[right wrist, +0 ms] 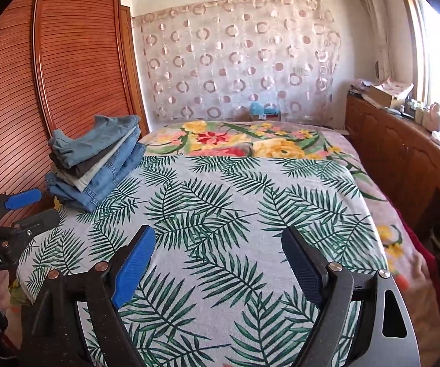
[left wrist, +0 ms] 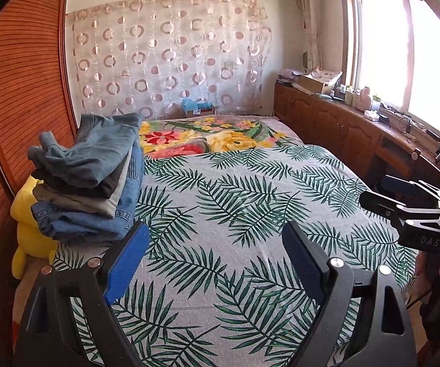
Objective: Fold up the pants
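Both tools hang over the near end of the bed (left wrist: 250,189), the left tool (left wrist: 210,257) and the right tool (right wrist: 216,260) each with its blue pads spread apart and nothing between them. Pants (left wrist: 94,177) sit folded in a stack at the far left of the bed, beside the wardrobe (left wrist: 21,91), so I judge this a pause between garments: the next move calls for fetching an unfolded pair, and none shows. No container is in reach, only a small box (right wrist: 264,113) beyond the bed, contents unclear.
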Available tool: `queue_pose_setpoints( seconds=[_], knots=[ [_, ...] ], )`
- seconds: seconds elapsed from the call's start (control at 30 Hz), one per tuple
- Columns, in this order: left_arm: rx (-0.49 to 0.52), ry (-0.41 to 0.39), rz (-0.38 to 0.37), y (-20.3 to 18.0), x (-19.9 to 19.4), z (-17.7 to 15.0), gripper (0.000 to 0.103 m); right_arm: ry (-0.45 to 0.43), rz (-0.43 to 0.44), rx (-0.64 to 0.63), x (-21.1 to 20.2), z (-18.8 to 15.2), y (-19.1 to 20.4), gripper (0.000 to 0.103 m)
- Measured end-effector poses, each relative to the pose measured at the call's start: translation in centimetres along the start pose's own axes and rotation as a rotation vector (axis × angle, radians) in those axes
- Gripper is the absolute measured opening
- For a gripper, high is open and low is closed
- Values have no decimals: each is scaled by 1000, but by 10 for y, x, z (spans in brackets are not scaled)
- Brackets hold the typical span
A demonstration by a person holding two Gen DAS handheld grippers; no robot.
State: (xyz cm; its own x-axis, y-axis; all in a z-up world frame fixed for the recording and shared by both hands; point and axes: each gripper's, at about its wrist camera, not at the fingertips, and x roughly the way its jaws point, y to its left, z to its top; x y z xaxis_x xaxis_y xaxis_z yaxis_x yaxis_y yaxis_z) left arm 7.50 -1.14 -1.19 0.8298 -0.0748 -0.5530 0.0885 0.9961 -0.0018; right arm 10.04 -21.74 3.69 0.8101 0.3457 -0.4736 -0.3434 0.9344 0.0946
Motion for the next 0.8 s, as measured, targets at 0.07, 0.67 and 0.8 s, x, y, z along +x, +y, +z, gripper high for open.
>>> queue_pose_setpoints(
  seconds=[0.07,0.67,0.8],
  knots=[
    [-4,-8,0,0,-4,3,89,-11,-9,-1,-6,0,4,86],
    [-7,-106,23,1,-51,27,89,-132,-47,5,-58,7,11,86],
    [-11,-117,30,4,-57,30,89,-161,-48,5,-66,9,12,91]
  ],
)
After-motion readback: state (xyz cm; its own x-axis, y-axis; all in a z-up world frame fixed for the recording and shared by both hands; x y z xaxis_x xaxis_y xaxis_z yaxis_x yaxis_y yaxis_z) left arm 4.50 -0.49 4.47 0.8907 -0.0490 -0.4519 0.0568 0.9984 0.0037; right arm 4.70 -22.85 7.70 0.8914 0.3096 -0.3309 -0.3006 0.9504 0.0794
